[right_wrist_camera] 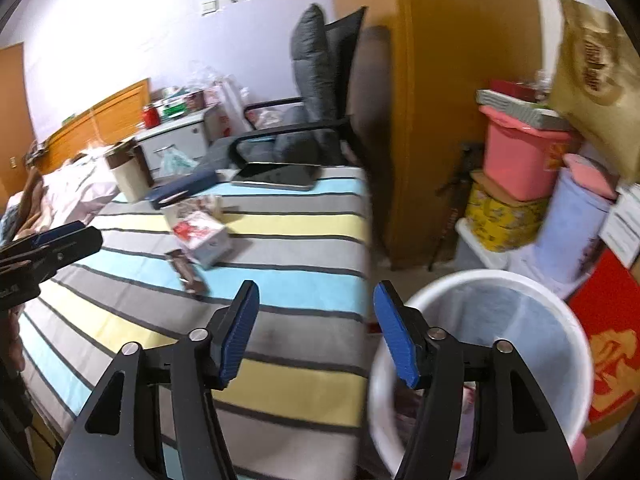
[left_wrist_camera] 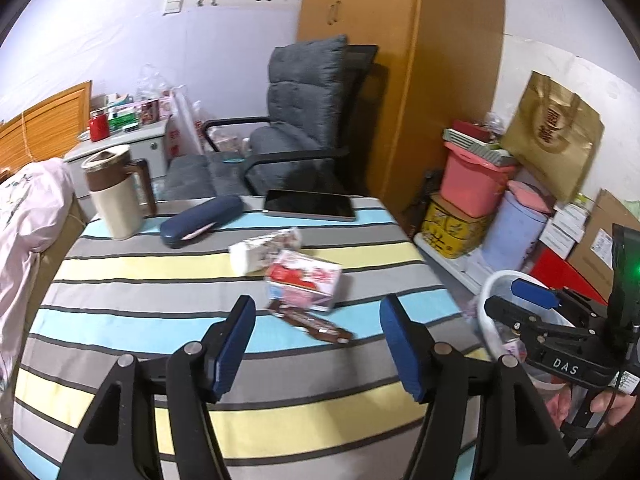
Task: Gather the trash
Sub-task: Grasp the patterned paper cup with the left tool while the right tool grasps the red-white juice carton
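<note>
Stripes of grey, pale blue and yellow ran across the cloth-covered table (left_wrist_camera: 120, 272) under my left claw (left_wrist_camera: 318, 346), whose blue ribbed pads stood spread wide with nothing between them. Just beyond them lay the trash: a flat, glossy brown snack wrapper (left_wrist_camera: 310, 322), long and narrow, its long axis slanting from far left to near right. Touching its far end sat a crumpled red, pink and white carton (left_wrist_camera: 306, 280), boxy but dented, and behind that a soft white tissue pack (left_wrist_camera: 262, 250) with a printed film cover. Farther back were a dark blue, rounded glasses case (left_wrist_camera: 202, 220), a flat black tablet (left_wrist_camera: 310, 205) and a cream jug (left_wrist_camera: 116, 190) with a brown handle.

My right claw (right_wrist_camera: 316, 332) was also spread and empty, hanging over the table's right edge, its right pad above the rim of a round white plastic bin (right_wrist_camera: 520, 280) that stood on the floor beside the table. The bin's wall was smooth; some pinkish scraps lay blurred at its bottom.
</note>
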